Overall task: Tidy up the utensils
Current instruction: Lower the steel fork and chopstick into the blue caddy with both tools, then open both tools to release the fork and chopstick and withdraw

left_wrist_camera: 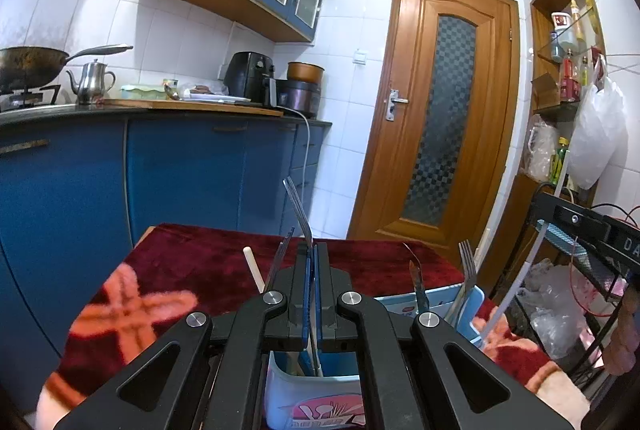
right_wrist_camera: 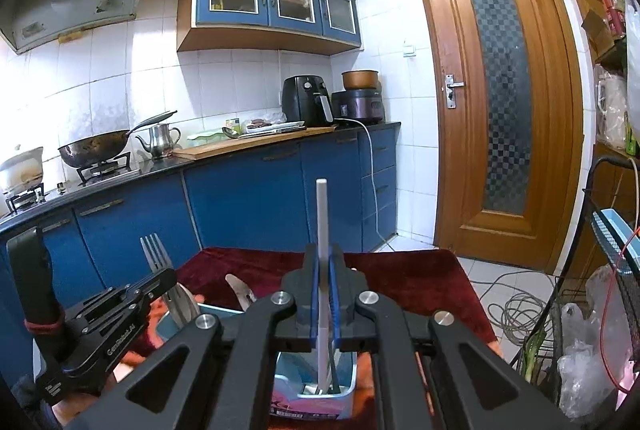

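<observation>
The left gripper (left_wrist_camera: 311, 250) has its blue-padded jaws pressed together on a thin metal fork (left_wrist_camera: 298, 208), which stands upright between the pads with its tines rising above the fingertips and leaning slightly left. Directly below the jaws sits a white-and-blue plastic utensil holder (left_wrist_camera: 288, 390) with a pink label; the lower end of the pinched utensil runs down into it. Just left of the fingertips a pale chopstick (left_wrist_camera: 253, 268) stands tilted. To the right of the jaws a second light blue utensil holder (left_wrist_camera: 474, 304) holds a steel fork (left_wrist_camera: 466, 262) and a knife blade (left_wrist_camera: 416, 278), both upright.

The right gripper (right_wrist_camera: 322, 262) has its jaws clamped on a white straight chopstick (right_wrist_camera: 322, 214), held vertical, its top well above the fingertips and its lower end reaching into a light blue plastic container (right_wrist_camera: 344, 374) directly beneath. To the left of these jaws, the left gripper's black body appears, with a steel fork (right_wrist_camera: 154, 250) rising behind it.

Both holders stand on a dark red velvet cloth (right_wrist_camera: 400, 282) that extends beyond the fingertips. Farther off are blue kitchen cabinets (right_wrist_camera: 248, 198) and a brown wooden door (right_wrist_camera: 496, 102).
</observation>
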A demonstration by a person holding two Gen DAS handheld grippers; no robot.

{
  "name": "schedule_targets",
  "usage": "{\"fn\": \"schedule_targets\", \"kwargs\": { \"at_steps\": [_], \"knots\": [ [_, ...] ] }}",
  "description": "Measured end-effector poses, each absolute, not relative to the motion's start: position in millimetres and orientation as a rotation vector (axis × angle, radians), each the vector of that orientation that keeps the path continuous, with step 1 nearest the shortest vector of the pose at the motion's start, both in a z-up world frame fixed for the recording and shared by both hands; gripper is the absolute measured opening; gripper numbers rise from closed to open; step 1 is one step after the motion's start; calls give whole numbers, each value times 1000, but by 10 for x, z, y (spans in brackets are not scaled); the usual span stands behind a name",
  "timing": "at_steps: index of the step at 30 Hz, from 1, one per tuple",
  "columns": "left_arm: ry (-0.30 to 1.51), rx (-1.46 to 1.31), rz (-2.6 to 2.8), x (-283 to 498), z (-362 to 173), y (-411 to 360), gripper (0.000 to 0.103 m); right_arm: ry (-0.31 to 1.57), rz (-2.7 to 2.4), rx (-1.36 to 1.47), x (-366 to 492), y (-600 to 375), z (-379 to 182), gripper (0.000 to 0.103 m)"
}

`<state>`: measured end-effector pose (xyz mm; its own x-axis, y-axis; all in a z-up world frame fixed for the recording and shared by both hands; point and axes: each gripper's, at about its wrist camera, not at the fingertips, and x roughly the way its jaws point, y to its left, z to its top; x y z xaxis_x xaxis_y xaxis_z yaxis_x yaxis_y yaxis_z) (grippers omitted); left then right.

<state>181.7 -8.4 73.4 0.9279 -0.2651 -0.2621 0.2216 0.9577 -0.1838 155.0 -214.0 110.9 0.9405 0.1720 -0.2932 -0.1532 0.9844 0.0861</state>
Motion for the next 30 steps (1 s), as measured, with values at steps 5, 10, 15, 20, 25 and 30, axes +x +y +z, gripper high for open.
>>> {"fn": "schedule_targets", "kwargs": {
  "at_steps": [5,10,15,20,25,30],
  "knots": [
    [287,-149,-255,1803,736,-97,1,350,167,37,1629,-2082,940,7],
    [287,-144,-261,1794,745,-118,1,413,200,36,1729,-2023,763,7],
    [294,-123,-265,1773,759,-165,6,444,231,65,1719,-2024,693,16],
    [309,-106,-276,1701,812,-213,17,417,240,74,1548,-2027,810,18],
    [310,-131,-280,1524,911,-175,17,391,262,91,1328,-2053,973,21],
    [314,-135,-277,1298,1016,-126,17,359,290,101,1016,-2022,1162,23]
  ]
}}
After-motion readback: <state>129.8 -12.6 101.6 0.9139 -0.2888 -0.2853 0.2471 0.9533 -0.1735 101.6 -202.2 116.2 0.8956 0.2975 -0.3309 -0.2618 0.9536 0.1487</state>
